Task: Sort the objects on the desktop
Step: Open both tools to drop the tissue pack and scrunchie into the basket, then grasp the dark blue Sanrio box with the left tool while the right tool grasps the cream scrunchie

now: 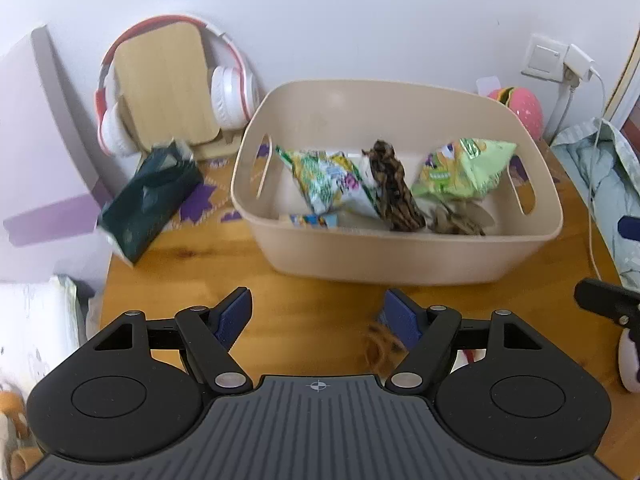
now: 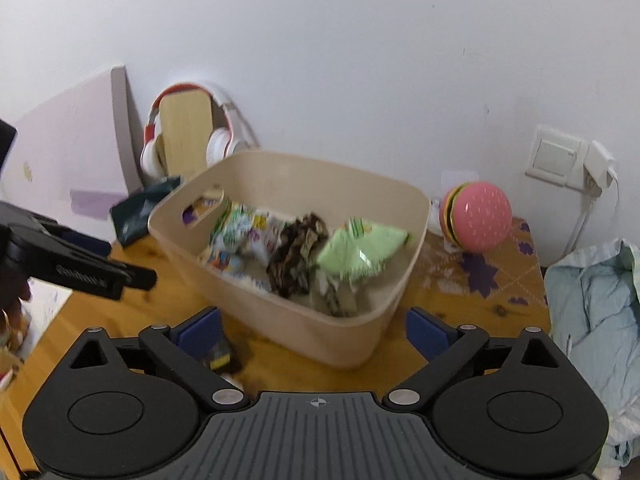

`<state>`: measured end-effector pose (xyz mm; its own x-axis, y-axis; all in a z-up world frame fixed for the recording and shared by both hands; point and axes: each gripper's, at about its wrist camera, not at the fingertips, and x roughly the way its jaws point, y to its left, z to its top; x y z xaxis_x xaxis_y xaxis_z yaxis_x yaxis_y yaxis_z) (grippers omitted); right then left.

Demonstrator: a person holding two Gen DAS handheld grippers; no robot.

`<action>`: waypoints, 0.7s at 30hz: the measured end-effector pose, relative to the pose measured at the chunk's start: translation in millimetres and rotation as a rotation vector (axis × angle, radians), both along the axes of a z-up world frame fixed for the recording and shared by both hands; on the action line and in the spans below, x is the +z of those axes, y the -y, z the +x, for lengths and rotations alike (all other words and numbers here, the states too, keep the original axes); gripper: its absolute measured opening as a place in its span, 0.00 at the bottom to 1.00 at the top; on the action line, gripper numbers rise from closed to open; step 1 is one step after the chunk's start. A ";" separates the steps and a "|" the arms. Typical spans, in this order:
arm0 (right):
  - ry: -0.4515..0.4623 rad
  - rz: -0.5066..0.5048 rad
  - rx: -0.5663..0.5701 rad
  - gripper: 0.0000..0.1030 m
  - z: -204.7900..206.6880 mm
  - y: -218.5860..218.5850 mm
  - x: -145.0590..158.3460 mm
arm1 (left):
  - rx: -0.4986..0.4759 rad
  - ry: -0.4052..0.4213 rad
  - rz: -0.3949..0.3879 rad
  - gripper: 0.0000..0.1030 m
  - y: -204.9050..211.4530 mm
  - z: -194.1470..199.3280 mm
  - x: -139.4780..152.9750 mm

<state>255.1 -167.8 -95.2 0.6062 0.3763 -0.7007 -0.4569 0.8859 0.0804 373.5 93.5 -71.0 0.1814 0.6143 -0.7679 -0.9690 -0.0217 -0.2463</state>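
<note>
1. Blue-padded left gripper – jaws stood wide apart with nothing between them, poised above bare wood just short of the bin's near wall. A blurred brown scrap lay on the table beside its right finger; what it was could not be told.
2. Right gripper – likewise spread open and empty, facing the bin's near corner. A small dark packet lay on the wood just beside its left finger, apparently the nearest item not yet sorted.
3. Beige plastic bin – open-topped, with handle slots in its end walls, set mid-table, presumably as the collecting place for loose items.
4. Bin contents – a green-and-white snack bag, a dark brown patterned bundle and a pale green snack bag, heaped loosely together; smaller wrappers beneath were too jumbled to name.
5. Dark green pack – on the table left of the bin, near the wall, outside the bin and so probably still to be dealt with.
6. White-and-red headphones – hung over a wooden stand against the wall, seemingly their proper place.
7. Pink burger-shaped toy – behind the bin's right end, on the wooden table.
</note>
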 end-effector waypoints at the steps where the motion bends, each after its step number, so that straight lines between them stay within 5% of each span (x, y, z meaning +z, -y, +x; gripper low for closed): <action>1: -0.006 -0.007 0.006 0.99 -4.0 1.8 -3.5 | 0.005 0.004 -0.003 0.73 5.9 1.6 -0.9; 15: 0.001 -0.183 0.204 1.00 -59.0 -2.5 -41.7 | 0.045 0.058 -0.035 0.73 73.8 34.4 -30.5; 21: -0.014 -0.230 0.271 1.00 -77.8 -5.0 -55.3 | 0.050 0.097 -0.111 0.73 94.8 45.8 -54.6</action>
<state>177.3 -162.8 -150.5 0.4954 0.3537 -0.7934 -0.6783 0.7281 -0.0989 419.3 -1.3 -125.6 0.2296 0.5364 -0.8121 -0.9376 -0.1019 -0.3324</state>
